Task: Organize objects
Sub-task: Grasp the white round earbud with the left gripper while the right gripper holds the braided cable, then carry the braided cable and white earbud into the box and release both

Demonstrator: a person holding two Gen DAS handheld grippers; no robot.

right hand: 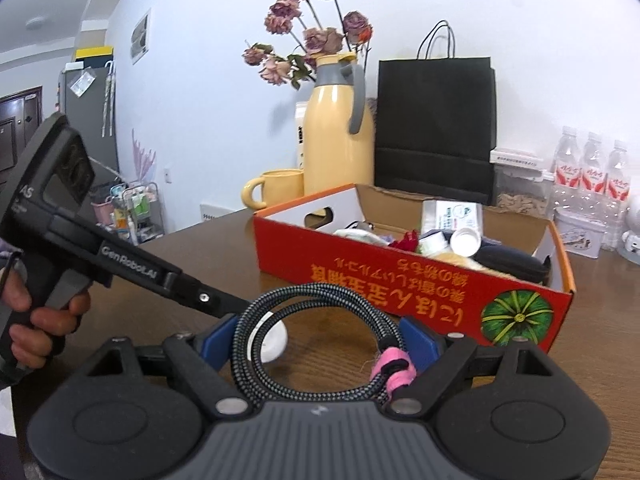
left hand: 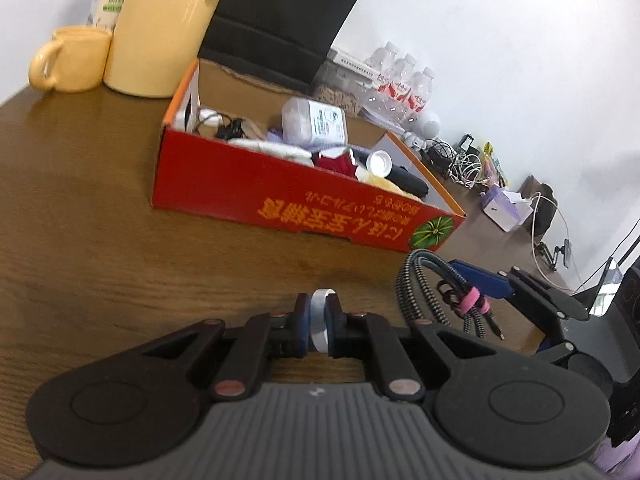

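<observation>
The brown wood-grain desk point(left hand: 100, 208) carries a red box point(right hand: 400, 276) of clutter, with a yellow flask point(right hand: 338, 140), mug point(right hand: 276, 190), black bag point(right hand: 436, 128) and water bottles point(right hand: 592, 168) behind it against a white wall; dried roses point(right hand: 308, 20) rise behind the flask. The left gripper point(left hand: 318, 326) has its fingers narrow, clamped on a small white disc point(left hand: 320, 320) low over the desk; the right gripper point(right hand: 320, 340) holds a coiled braided cable point(right hand: 320, 344) between half-spread fingers, just before the box.
</observation>
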